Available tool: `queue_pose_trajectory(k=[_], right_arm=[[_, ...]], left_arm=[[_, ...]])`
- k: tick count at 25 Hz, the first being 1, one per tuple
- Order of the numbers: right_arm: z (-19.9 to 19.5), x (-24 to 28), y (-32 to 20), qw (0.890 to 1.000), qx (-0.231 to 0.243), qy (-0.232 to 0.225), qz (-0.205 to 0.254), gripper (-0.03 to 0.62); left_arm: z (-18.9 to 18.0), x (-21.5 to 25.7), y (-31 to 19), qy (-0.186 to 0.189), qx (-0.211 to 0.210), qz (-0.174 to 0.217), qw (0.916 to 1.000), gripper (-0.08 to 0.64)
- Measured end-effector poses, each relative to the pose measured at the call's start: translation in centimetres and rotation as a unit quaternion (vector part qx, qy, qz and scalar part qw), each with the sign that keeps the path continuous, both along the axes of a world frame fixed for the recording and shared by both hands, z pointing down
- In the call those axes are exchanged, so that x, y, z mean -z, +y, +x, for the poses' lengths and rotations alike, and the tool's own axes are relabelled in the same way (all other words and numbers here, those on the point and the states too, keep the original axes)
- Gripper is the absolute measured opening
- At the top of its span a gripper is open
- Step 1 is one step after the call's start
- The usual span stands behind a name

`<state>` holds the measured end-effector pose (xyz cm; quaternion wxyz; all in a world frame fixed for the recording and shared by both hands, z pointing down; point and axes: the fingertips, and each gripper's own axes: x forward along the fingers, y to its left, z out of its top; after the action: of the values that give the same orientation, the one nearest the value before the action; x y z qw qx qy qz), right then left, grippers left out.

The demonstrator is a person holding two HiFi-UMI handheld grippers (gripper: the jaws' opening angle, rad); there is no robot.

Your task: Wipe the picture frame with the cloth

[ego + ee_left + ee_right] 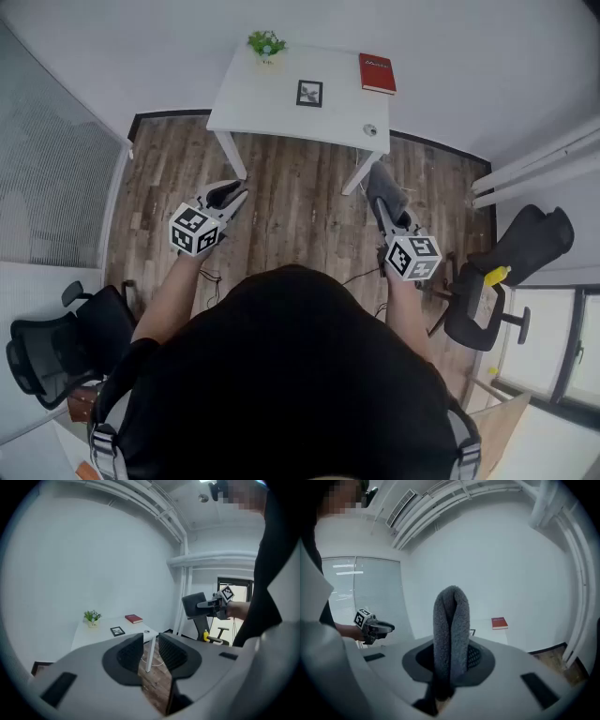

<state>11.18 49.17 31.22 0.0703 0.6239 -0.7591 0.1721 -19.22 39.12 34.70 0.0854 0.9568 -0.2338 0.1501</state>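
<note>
We are standing well back from the white counter (281, 117), holding both grippers up and aimed toward it across the wooden floor. Our right gripper (451, 660) is pinching the grey cloth (451, 620), which is doubled over so a rounded loop is sticking out past the tips. We judge this fold is meant to bring a soft pad to the frame before any hard part. Our left gripper (150, 651) is carrying nothing. Its fingers (130, 654) are standing slightly apart with only floor showing between them, probably kept free to steady the frame. The picture frame (309, 93) seems to be lying face up near the counter's middle, apart from the red book (377, 72). The one container, a small pot (269, 59) at the far edge, is holding a green plant (266, 42).
</note>
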Motion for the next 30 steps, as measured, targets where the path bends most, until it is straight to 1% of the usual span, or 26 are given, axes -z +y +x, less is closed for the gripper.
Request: queue_pose_trajectory(k=[3,10,18,21,25,30], right_arm=[[1.1,0.1,-0.1,1.0,0.004,0.005,0.002,0.047],[4.4,-0.4,-1.0,1.0,0.017,0.001,0.001,0.047],[8.5,-1.2,-2.4,1.0,0.017,-0.022,0.001,0.048],[8.9,-1.7,-2.9,0.999,0.026,-0.027,-0.002,0.048],[8.5,-2.0,-3.8,0.999,0.036,-0.033,-0.002,0.048],[8.2,-2.4,-5.2,0.999,0.041,-0.035,-0.003,0.047]], left_arm=[[1.0,0.1,-0.1,0.002,0.007,-0.001,1.0,0.106],[4.7,0.4,-0.1,0.004,0.012,0.001,0.9999,0.104],[7.2,0.3,0.3,-0.005,0.036,0.0,0.9993,0.103],[7.7,0.1,0.8,-0.011,0.039,-0.003,0.9992,0.103],[7.1,-0.6,0.9,-0.023,0.047,-0.012,0.9986,0.102],[6.9,-0.8,-0.5,-0.02,0.055,-0.016,0.9981,0.102]])
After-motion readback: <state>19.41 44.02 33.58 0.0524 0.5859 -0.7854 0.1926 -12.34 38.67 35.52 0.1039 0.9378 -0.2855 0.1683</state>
